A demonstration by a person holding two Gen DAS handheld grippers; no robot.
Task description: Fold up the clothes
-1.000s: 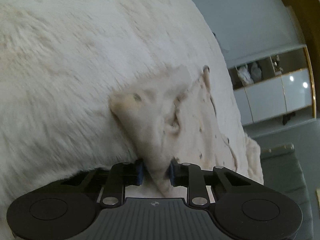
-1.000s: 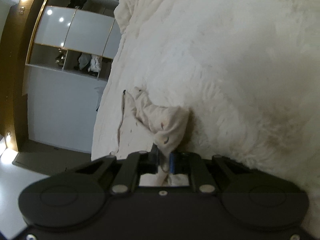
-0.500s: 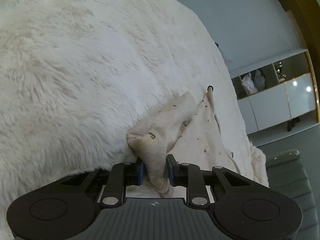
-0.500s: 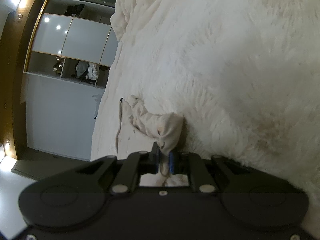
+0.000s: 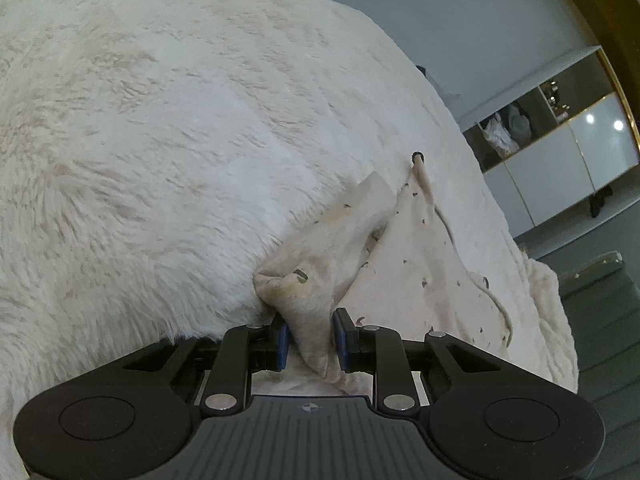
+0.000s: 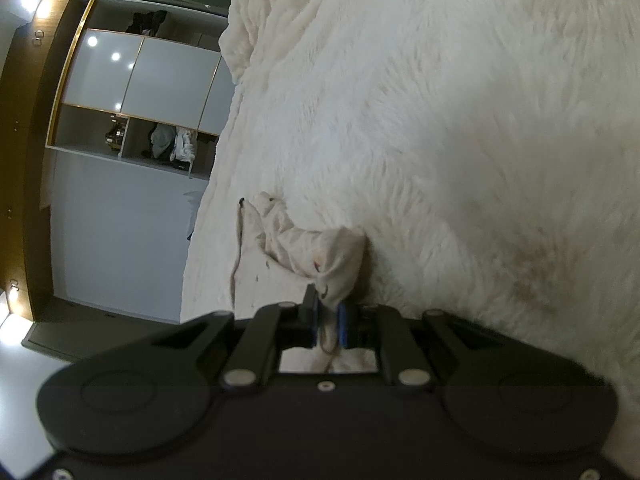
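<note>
Cream garment with small dark specks lies on a white shaggy blanket covering the bed, at lower centre-right of the left wrist view, spread flat toward the right edge. Left tool, bottom centre, has its blue pads narrowly set and pinching a bunched corner of the garment, the fabric rising in a peak just above the pads. In the right wrist view the right tool, bottom centre, is nearly closed, clamping another gathered corner of the same garment; a thin cord or trim edge runs up the frame from there. Cabinet with glossy pale doors and open shelves holding clothes fills the upper left of that view.
</note>
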